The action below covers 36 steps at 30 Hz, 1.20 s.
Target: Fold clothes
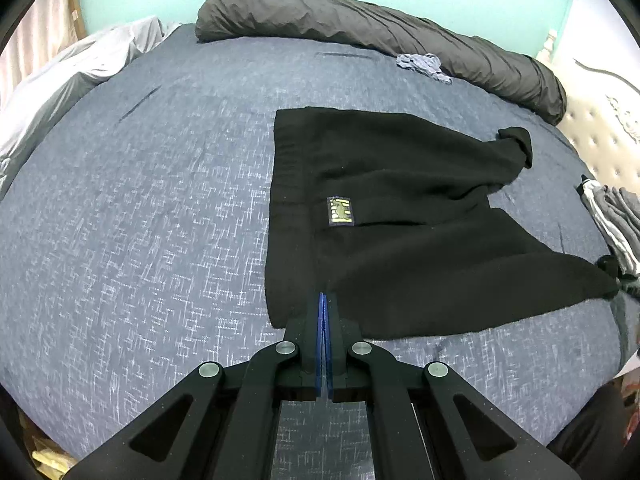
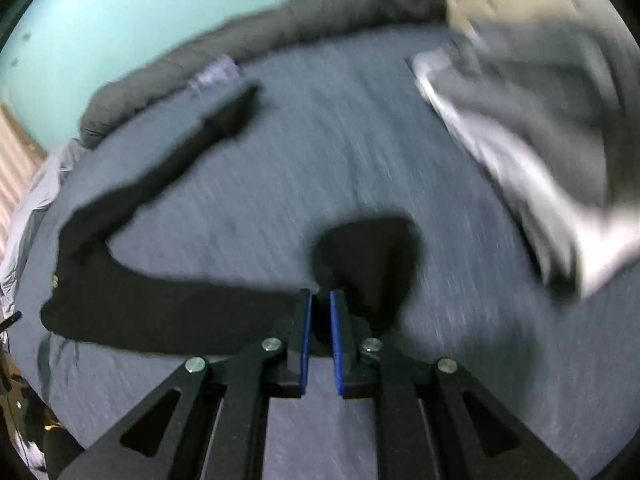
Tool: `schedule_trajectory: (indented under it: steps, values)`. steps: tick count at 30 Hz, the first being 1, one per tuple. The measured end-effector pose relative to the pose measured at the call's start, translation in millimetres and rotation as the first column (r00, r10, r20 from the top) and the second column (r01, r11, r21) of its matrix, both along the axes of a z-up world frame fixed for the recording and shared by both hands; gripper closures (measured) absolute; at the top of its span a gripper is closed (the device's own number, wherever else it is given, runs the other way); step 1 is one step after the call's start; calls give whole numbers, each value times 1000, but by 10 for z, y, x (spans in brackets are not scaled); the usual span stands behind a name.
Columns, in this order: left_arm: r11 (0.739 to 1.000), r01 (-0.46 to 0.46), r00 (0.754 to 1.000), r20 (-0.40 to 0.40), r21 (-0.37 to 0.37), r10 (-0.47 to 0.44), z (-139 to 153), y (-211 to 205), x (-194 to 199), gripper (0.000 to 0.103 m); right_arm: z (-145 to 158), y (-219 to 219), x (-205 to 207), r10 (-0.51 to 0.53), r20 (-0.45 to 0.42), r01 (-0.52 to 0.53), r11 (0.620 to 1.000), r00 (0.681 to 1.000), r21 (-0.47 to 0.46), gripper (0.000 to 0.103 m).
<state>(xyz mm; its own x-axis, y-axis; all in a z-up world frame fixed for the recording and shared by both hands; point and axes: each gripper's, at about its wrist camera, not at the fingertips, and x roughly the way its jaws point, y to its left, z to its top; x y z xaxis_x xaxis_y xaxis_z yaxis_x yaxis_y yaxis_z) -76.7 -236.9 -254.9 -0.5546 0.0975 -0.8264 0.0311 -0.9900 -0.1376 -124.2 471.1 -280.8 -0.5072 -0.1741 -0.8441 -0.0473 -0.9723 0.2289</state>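
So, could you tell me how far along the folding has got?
Done: grey clothes lie in a pile at the bed's right edge, seemingly folded already. In hand: the black trousers lie flat, legs apart; the left gripper is shut at their near edge, and the right gripper pinches a leg end. Left: no fold shows in the trousers yet; a small blue item lies crumpled.

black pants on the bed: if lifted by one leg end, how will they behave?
Probably floppy: the black pants lie flat with a curled leg cuff, so the rest should drape and trail. The fabric looks thick and fuzzy, likely gripping the textured bedspread rather than sliding. The right gripper already bunches cloth between its fingers, suggesting easy compression.
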Motion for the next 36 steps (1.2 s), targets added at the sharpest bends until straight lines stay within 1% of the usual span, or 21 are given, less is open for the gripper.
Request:
schedule_trajectory:
  steps: [2, 3, 4, 6, 7, 8, 10, 11, 12, 13, 14, 15, 17, 20, 24, 27, 28, 30, 34, 35, 36]
  values:
    - [1000, -2, 1000, 4, 6, 2, -20, -6, -4, 103, -199, 123, 154, -21, 65, 24, 999, 998, -35, 93]
    - [1000, -3, 1000, 7, 7, 3, -31, -5, -9, 103, -243, 144, 240, -19, 85, 22, 999, 996, -40, 93]
    - [1000, -4, 1000, 9, 10, 4, -41, -1, -17, 103, -256, 141, 313, -7, 96, 9, 1000, 995, -25, 93]
    - [1000, -6, 1000, 11, 14, 5, -55, 14, -32, 103, -203, 129, 413, 1, 98, -4, 1000, 995, 28, 93]
    - [1000, -5, 1000, 11, 16, 4, -63, 24, -40, 103, -156, 146, 450, -11, 96, 6, 999, 995, 54, 93]
    - [1000, -4, 1000, 12, 16, 4, -70, 38, -49, 103, -98, 178, 482, -32, 86, 25, 997, 996, 73, 93]
    - [1000, -4, 1000, 18, 20, 4, -91, 65, -70, 103, 71, 253, 532, -82, 35, 78, 992, 996, 94, 92]
    - [1000, -4, 1000, 20, 23, 4, -102, 78, -79, 103, 145, 277, 547, -97, 8, 96, 991, 995, 95, 87]
    - [1000, -4, 1000, 22, 27, 4, -111, 90, -88, 103, 206, 299, 545, -107, -17, 108, 990, 994, 88, 74]
    - [1000, -3, 1000, 24, 28, 2, -119, 102, -92, 103, 242, 310, 523, -114, -30, 116, 990, 993, 84, 66]
    - [1000, 0, 1000, 25, 29, -1, -125, 114, -94, 103, 269, 319, 497, -122, -40, 125, 989, 992, 82, 52]
    - [1000, 3, 1000, 27, 29, -4, -131, 127, -96, 103, 290, 325, 465, -132, -47, 135, 988, 990, 81, 49]
    - [1000, 8, 999, 31, 27, -8, -138, 137, -93, 103, 288, 380, 368, -167, -44, 170, 983, 985, 69, 48]
    - [1000, 6, 999, 40, 23, -7, -162, 106, -85, 103, 233, 506, 364, -229, -31, 230, 972, 973, 39, 39]
    - [1000, -10, 998, 60, 29, 8, -216, 42, -82, 102, 17, 653, 286, -283, 55, 280, 959, 958, 53, 38]
    - [999, -25, 997, 77, 33, 23, -262, -1, -81, 100, -94, 718, 299, -285, 68, 282, 958, 956, 53, 38]
    - [999, -31, 996, 83, 34, 28, -277, -15, -81, 94, -129, 738, 304, -285, 70, 282, 958, 956, 53, 38]
    - [997, -48, 994, 99, 55, 43, -323, -67, -88, 72, -198, 779, 312, -284, 76, 281, 958, 956, 53, 38]
    - [992, -88, 989, 124, 94, 76, -435, -160, -91, 65, -266, 769, 321, -254, 90, 248, 966, 963, 74, 40]
    - [990, -99, 988, 128, 103, 86, -465, -184, -96, 60, -267, 766, 324, -244, 86, 238, 968, 966, 74, 45]
    - [988, -109, 987, 131, 112, 94, -491, -206, -103, 59, -264, 770, 330, -239, 84, 232, 969, 967, 78, 52]
